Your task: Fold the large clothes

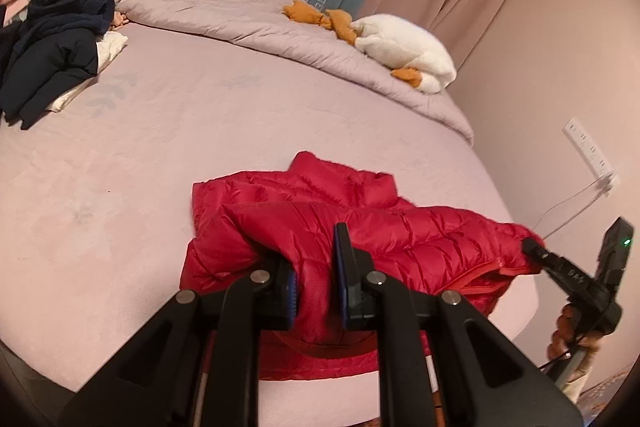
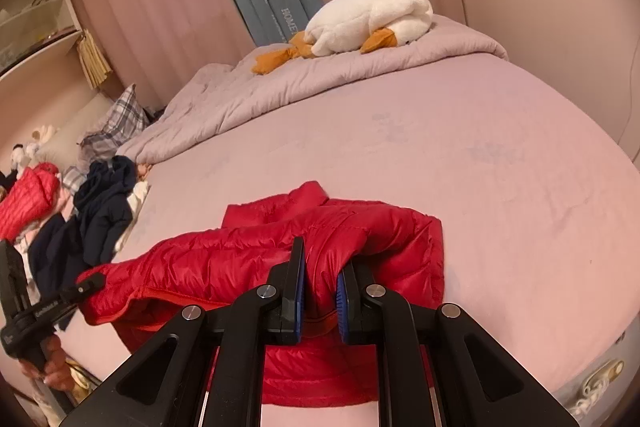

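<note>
A red quilted down jacket (image 1: 360,227) lies on the pink bed at the near edge, partly folded over itself. My left gripper (image 1: 314,279) is shut on a fold of the jacket's near hem, red fabric pinched between the blue pads. My right gripper (image 2: 320,287) is shut on the jacket (image 2: 248,259) too, at its other near end. The right gripper also shows in the left wrist view (image 1: 536,251) at the jacket's right end. The left gripper shows in the right wrist view (image 2: 90,283) at the jacket's left end.
A pile of dark navy clothes (image 1: 52,47) lies at the bed's far left, with another red jacket (image 2: 28,199) beside it. A grey duvet (image 1: 248,11) and a white plush goose (image 1: 404,47) lie along the far side. The wall (image 1: 540,67) stands right.
</note>
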The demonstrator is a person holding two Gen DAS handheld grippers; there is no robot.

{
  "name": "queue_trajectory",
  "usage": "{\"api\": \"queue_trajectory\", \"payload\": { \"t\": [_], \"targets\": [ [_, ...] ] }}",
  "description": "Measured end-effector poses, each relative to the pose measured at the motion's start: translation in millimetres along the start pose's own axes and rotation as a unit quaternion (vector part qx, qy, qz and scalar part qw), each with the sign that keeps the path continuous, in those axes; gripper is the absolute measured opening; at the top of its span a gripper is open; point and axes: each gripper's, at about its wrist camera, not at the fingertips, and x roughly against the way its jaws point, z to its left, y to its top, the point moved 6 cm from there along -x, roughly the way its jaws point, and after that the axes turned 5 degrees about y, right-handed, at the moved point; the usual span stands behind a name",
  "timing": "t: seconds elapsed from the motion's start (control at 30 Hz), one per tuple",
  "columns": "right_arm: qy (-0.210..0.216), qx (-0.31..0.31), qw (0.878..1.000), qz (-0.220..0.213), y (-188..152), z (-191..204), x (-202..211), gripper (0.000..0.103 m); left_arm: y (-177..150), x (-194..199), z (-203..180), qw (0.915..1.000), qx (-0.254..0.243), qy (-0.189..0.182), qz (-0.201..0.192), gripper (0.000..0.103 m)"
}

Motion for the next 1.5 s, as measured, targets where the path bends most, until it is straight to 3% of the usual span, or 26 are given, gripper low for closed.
{"api": "queue_trajectory", "payload": {
  "t": [0.67,1.13,1.5],
  "targets": [
    [0.012,0.011,1.0,-0.007,13.9,5.2,-24.1,0.014,9.9,-16.7,7.1,0.9999,-0.001,0.01,0.012,0.015],
    [-0.023,-0.018,0.998,0.054,19.2,-20.1,-94.1,0.014,21.7,-83.6,17.1,0.9962,-0.001,0.07,0.051,0.015],
    [-0.044,-0.024,0.996,0.073,11.1,-28.3,-112.8,0.013,15.9,-107.3,31.2,0.9936,0.013,0.093,0.062,0.019]
  ]
}}
